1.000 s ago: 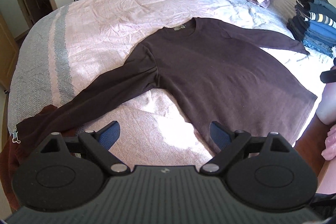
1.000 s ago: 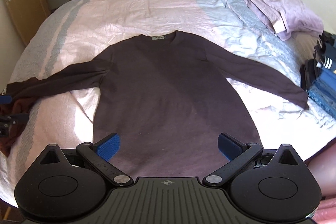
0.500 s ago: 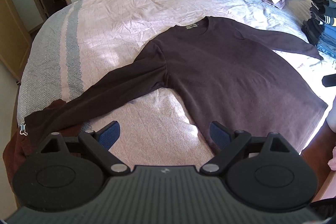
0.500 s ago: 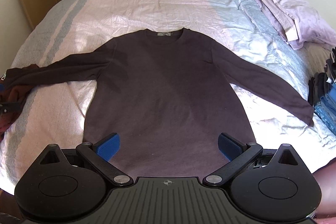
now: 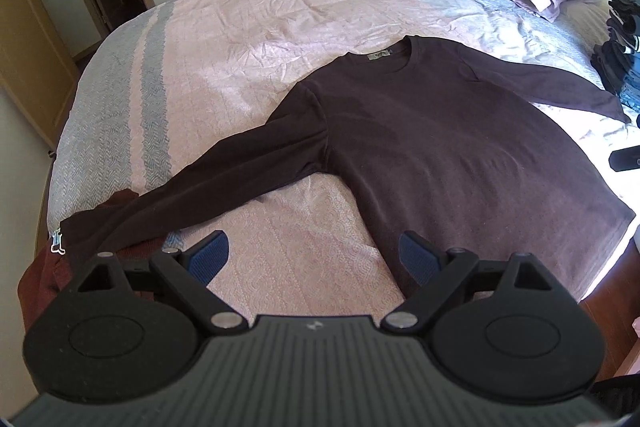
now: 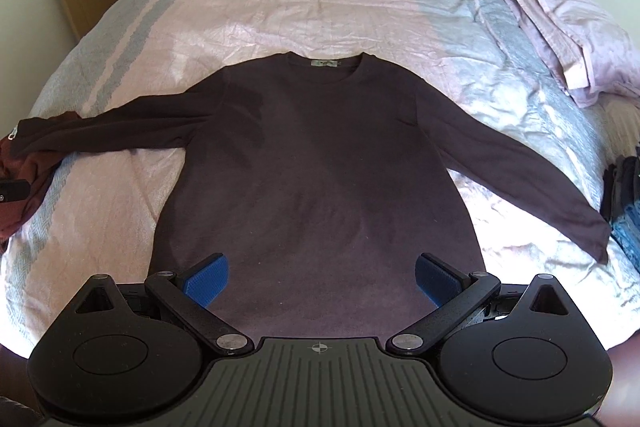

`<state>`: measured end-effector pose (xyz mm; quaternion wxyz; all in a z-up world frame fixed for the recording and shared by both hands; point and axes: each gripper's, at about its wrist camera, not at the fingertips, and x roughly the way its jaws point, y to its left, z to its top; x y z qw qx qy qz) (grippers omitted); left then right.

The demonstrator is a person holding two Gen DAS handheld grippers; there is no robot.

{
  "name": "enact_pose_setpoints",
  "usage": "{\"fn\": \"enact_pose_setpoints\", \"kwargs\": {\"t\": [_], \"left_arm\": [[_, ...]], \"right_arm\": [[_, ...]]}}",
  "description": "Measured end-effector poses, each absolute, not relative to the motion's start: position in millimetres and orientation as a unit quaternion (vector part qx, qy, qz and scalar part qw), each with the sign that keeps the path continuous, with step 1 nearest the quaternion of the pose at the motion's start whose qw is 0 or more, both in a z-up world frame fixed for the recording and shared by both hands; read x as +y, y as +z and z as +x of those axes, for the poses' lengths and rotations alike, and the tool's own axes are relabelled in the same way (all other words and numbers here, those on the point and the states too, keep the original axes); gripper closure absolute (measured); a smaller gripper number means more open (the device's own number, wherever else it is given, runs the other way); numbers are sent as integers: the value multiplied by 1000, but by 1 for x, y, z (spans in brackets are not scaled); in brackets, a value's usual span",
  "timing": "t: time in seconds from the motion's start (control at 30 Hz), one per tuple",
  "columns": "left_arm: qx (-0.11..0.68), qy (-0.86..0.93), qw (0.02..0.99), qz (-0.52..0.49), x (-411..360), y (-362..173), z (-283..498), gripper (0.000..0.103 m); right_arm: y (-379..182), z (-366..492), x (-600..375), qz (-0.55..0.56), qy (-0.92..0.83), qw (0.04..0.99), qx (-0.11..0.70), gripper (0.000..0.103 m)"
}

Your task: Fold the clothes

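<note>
My left tongs (image 5: 314, 259) are spread wide and empty above the bed (image 5: 248, 39), over bare cover just beside the dark brown sweater (image 5: 440, 155) and its near sleeve. My right tongs (image 6: 320, 281) are spread too, holding nothing, above the sweater's hem. The sweater lies flat on the bed, neck away from me, both sleeves stretched outward. A reddish garment (image 6: 24, 183) sits at the sweater's left cuff; pillows (image 6: 568, 35) lie beyond its right sleeve.

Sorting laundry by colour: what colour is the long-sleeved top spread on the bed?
Dark brown top, plain, clearest in the right wrist view.
</note>
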<state>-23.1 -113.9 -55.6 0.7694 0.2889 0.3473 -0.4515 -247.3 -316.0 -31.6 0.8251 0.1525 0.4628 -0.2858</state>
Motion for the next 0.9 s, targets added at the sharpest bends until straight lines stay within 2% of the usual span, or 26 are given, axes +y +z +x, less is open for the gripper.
{"fn": "enact_pose_setpoints", "kwargs": {"t": [0.5, 0.7, 0.9], "left_arm": [[359, -397, 792, 293, -78, -56, -22, 13], [371, -392, 789, 294, -55, -68, 22, 13], [347, -401, 781, 329, -41, -75, 93, 13]], "right_arm": [[-47, -210, -308, 113, -218, 837, 489, 1], [-55, -170, -293, 102, -193, 837, 501, 1], [-60, -93, -266, 99, -152, 850, 495, 1]]}}
